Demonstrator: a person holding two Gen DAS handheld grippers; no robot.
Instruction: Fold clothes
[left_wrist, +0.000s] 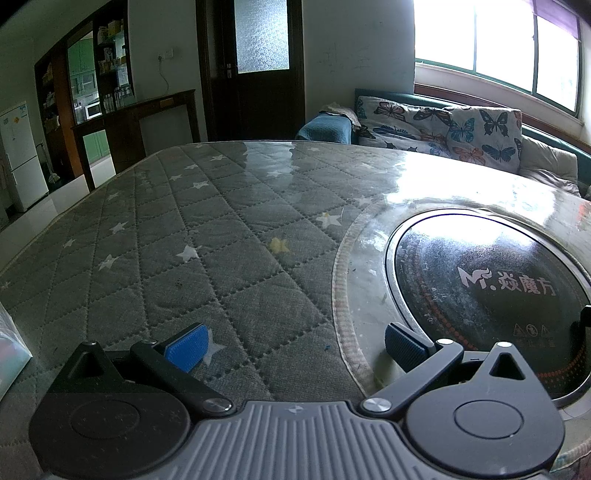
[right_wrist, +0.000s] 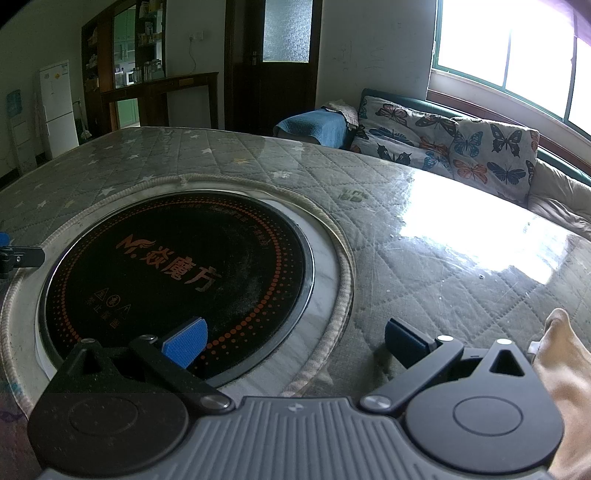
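While both jaws gape empty, perhaps a garment (right_wrist: 565, 373) edges the right gripper (right_wrist: 293, 343).

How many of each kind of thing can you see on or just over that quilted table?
Grippers: 2, left gripper and right gripper, both open
Round cooktop: 1
Tan cloth at the right edge: 1
Total: 4

A quilted grey star-print cover under clear sheeting is lying over the surface (left_wrist: 207, 236). A round black cooktop (right_wrist: 177, 273) is sitting in it at the frame's lower left. Butterfly cushions (right_wrist: 454, 142) are leaning under the window (right_wrist: 517, 55) at upper right; a white fridge (right_wrist: 57, 107) is standing far left.
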